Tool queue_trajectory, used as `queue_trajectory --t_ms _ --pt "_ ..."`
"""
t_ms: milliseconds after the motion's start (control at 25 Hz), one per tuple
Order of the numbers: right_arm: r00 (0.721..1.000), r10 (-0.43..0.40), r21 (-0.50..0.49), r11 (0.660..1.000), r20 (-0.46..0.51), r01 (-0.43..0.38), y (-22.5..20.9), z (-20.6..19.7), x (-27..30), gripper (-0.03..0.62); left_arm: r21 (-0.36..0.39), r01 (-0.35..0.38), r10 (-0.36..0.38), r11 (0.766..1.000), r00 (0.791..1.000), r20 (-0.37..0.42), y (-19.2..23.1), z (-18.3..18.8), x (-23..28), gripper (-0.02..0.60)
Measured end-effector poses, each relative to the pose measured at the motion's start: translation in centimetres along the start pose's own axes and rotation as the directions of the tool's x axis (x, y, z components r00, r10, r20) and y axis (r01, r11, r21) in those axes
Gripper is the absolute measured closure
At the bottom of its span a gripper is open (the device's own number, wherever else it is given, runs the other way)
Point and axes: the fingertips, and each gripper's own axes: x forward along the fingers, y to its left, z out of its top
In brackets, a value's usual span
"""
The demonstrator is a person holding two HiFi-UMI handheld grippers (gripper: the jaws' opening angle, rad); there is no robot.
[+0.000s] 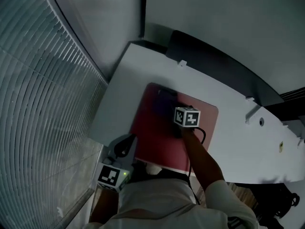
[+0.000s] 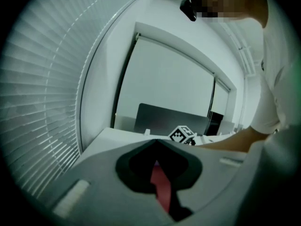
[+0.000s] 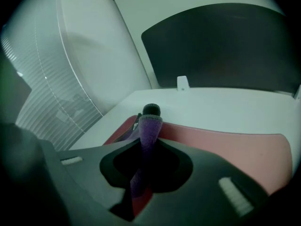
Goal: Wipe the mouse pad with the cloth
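A red mouse pad (image 1: pixel 157 137) lies on the white table (image 1: pixel 138 70). My right gripper (image 1: pixel 171 104) is over the pad's far part, shut on a dark purple cloth (image 1: pixel 164 98). In the right gripper view the cloth (image 3: pixel 149 131) sticks out between the jaws of the right gripper (image 3: pixel 149 122), with the pad (image 3: pixel 225 149) beneath. My left gripper (image 1: pixel 129 144) is at the pad's near left corner. In the left gripper view the left gripper (image 2: pixel 156 147) has its jaws closed, with a strip of the red pad (image 2: pixel 162 187) between them.
Window blinds (image 1: pixel 43 104) run along the left side of the table. A dark panel (image 1: pixel 214 66) stands along the table's back edge, with a small white clip (image 1: pixel 182 63) in front of it. A black cable (image 1: pixel 202 135) trails from the right gripper.
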Motion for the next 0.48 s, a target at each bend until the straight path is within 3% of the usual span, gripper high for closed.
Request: queue_trajectory --t_ms 480 --pt "0.993 -0.117 0.061 0.991 -0.005 0.117 -13.2 -3.6 -9.7 0.543 0.023 0.093 -0.093 0.995 0.996 -0.008 -10.3 0.2 5.4 0.578"
